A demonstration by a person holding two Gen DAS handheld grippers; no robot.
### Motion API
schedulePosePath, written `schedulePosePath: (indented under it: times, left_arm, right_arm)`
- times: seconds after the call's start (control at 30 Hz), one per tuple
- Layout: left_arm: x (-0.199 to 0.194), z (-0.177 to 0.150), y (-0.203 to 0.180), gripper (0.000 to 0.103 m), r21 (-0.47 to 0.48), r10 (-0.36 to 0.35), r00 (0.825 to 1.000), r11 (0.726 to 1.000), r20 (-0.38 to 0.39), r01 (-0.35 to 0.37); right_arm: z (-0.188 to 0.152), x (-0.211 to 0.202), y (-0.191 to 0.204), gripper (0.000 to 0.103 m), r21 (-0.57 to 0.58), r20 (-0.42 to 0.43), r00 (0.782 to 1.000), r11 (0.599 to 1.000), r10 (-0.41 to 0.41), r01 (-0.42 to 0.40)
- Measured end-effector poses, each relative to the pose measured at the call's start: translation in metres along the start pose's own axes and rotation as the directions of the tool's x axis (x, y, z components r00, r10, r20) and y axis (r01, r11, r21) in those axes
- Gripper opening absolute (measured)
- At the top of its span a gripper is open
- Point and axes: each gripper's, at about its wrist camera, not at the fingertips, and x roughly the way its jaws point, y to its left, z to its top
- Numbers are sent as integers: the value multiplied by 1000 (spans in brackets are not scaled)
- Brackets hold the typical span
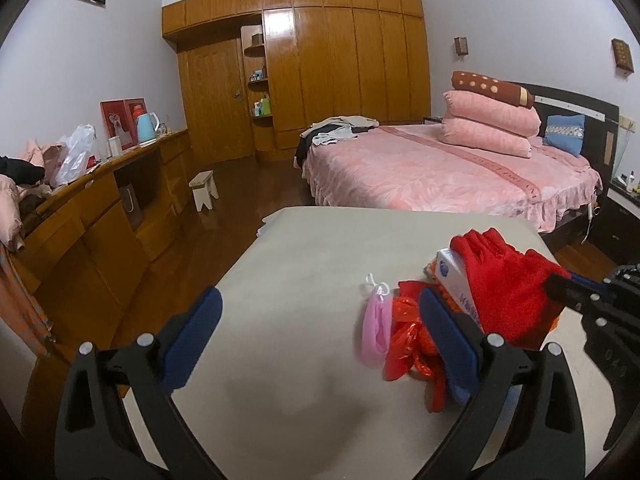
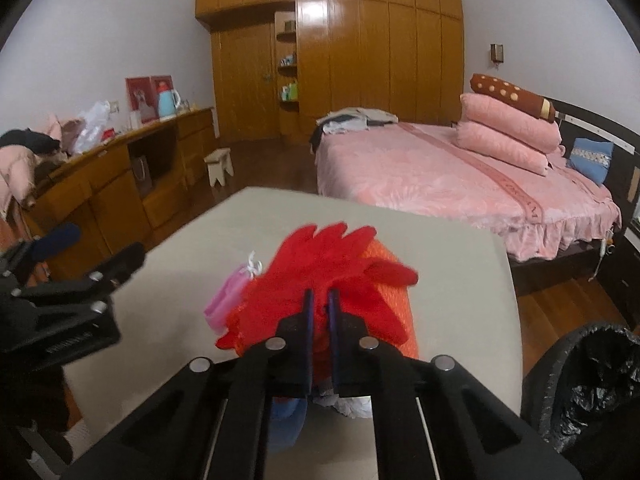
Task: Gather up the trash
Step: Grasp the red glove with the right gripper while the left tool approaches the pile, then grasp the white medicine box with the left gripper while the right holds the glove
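A right tool (image 2: 321, 300) reaches forward over a pale grey worktop (image 2: 460, 264), its two blue-padded fingers drawn nearly together and pinching the cuff of a red glove (image 2: 332, 260). The glove lies on an orange bundle (image 2: 390, 280), with a pink mask (image 2: 228, 296) just to its left. The left tool (image 2: 88, 248) shows at the left edge. A black-lined bin (image 2: 592, 380) stands at lower right. Behind are a pink bed (image 2: 440, 176) and a wooden wardrobe (image 2: 360, 60).

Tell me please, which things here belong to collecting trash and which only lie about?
For the job: red knitted glove, clamped in the right gripper; crumpled red plastic bag; pink face mask; black-lined bin.
Lying about: pink bed; blue kettle; white stool.
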Motion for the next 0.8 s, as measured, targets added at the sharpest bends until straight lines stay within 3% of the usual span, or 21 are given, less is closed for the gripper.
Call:
schedulePosePath:
  times: [0.37,0.47,0.53,0.8]
  left_arm:
    - [-30,9,-30,96,28,-74,996,997,40,73]
    - [-34,8,-42,93,42,-98,994,994,41,97]
    - [-34,7,-50,84,51,-118,993,992,31,117]
    - [-10,1,-84,84,61,-160,987,985,-18,160]
  right_arm:
    - [13,-62,-26,7,28,90,995,999,-36,34]
    - [9,-73,-34,7,30,88,994,998,-58,55]
    - [6,-77,-40,7,36,83,994,997,-74,71]
    - [-9,-68,-73,7,81,31,991,989,-129,126]
